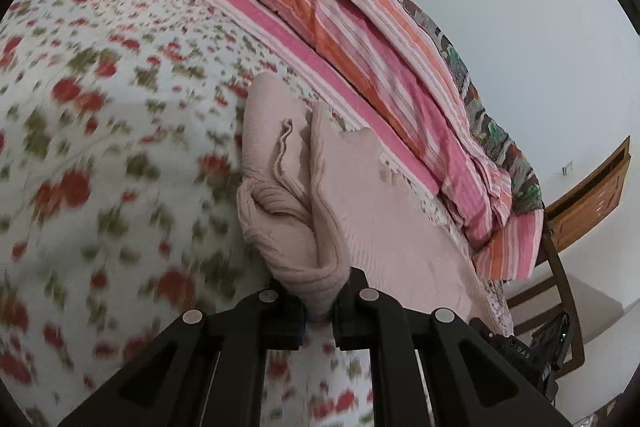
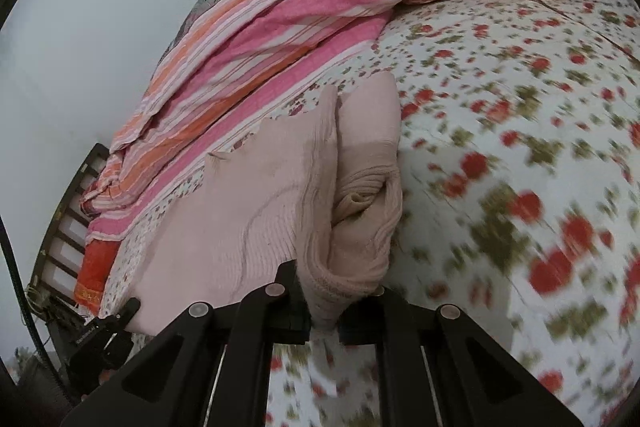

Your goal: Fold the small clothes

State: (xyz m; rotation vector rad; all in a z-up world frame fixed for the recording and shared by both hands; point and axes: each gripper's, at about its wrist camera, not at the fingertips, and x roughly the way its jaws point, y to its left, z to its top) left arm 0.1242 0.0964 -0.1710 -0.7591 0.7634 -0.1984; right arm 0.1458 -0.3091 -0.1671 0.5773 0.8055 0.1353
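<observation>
Left claw was clamped narrow on a bunched ribbed edge of the pale pink knit garment; right claw was likewise pinched on a ribbed edge of the same piece. We noted the garment lifted at both held corners, the rest trailing down onto the floral bedsheet, near the striped pink-and-orange blanket heaped along the far side of the bed.

Handling, as we judged it: light, fully limp, no stiffness of its own, so it should sag and crease wherever it is unsupported. The knit looked stretchy; we expected pulling the two claws apart to distort it rather than flatten it. The surface seemed grippy, not slippery, so slip from the pads appeared unlikely. Not fragile, though loops could snag.

Best hold, in our view: the thicker ribbed hem or cuff at two matching corners, where the fabric is doubled and less prone to stretch.
</observation>
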